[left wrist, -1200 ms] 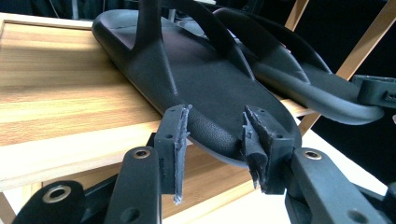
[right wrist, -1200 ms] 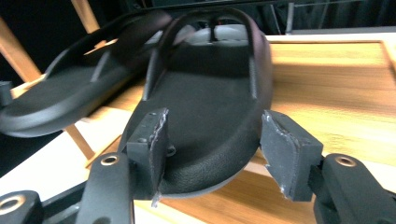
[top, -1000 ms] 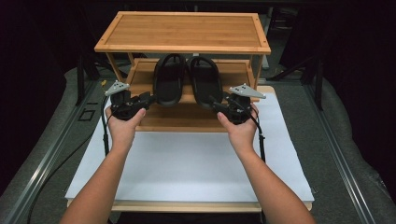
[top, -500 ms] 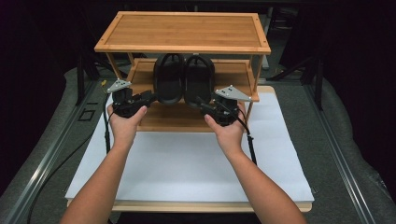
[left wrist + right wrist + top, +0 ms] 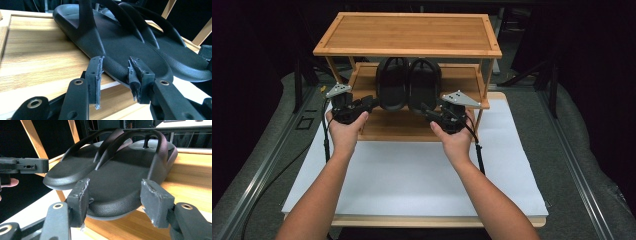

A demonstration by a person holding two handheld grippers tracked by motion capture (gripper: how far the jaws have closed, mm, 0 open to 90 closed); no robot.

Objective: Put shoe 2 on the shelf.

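Both sandals now lie pressed together at the middle of the rack's lower shelf (image 5: 412, 127), where a second ago a gap showed between them; the right hand (image 5: 455, 137) has come inward with its sandal, the left hand (image 5: 343, 131) has kept its place.

The left sandal (image 5: 392, 82) and right sandal (image 5: 424, 85) sit toes inward, heels hanging over the shelf's front edge, sides touching. In the left tool view, the left tool (image 5: 115, 70) has its jaws partly closed with the pads pressing the heel rim of its sandal (image 5: 130, 45). In the right tool view, the right tool (image 5: 113, 197) straddles the heel of its sandal (image 5: 120, 182); the left pad touches the rim, the right pad stands off it, so I judge it loose, not gripped.

Risks, as I judge them: the overhanging heels could tip off the front edge if let go carelessly. A further push could ride one sole over the other. Thin worn pads may slip on the pebbled rubber.

The rack's top shelf (image 5: 412, 32) bears nothing; the rack stands on a white-covered tabletop (image 5: 412, 180).
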